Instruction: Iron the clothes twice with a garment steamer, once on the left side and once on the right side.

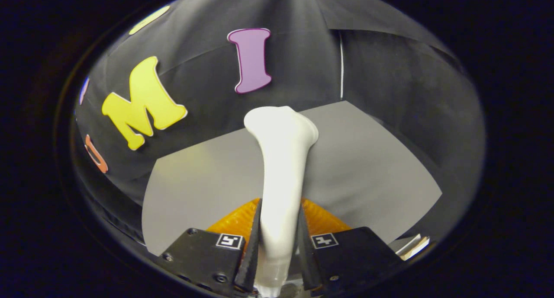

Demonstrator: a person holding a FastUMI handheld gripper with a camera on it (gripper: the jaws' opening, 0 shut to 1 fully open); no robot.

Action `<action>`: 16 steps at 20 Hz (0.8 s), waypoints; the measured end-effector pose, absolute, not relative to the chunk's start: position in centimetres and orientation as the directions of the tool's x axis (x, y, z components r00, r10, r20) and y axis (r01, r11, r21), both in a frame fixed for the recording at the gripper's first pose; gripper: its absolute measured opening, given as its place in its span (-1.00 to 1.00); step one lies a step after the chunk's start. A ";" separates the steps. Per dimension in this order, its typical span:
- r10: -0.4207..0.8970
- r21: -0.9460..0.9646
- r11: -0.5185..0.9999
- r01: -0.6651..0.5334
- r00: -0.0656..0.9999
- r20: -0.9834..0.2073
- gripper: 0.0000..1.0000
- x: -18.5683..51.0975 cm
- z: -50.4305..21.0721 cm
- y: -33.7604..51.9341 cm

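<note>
A white garment steamer [280,168] stands between my fingers, its handle clamped from both sides and its wide head pointing away toward the booth wall. My gripper [277,250] is shut on the handle. An orange garment [318,218] shows just behind the fingers, lying on the grey table [368,168]; most of it is hidden by the gripper body and the steamer.
The black cloth wall rises close behind the table's far edge. A small stack of white and tan cards [414,246] lies at the table's near right corner.
</note>
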State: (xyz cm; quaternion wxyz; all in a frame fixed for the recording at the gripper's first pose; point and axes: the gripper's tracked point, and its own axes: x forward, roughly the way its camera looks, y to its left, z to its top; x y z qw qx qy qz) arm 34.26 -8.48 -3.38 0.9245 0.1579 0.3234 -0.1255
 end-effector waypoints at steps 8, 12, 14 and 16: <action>-0.177 0.207 0.935 0.287 0.885 -0.431 -0.31 32.3 3.2 -4.5; -0.154 0.169 0.963 0.211 0.942 -0.297 -0.32 28.3 7.3 1.1; -0.129 0.152 0.974 0.169 0.962 -0.239 -0.32 26.2 9.2 4.5; -0.113 0.104 0.985 0.135 0.975 -0.193 -0.32 24.6 10.3 8.1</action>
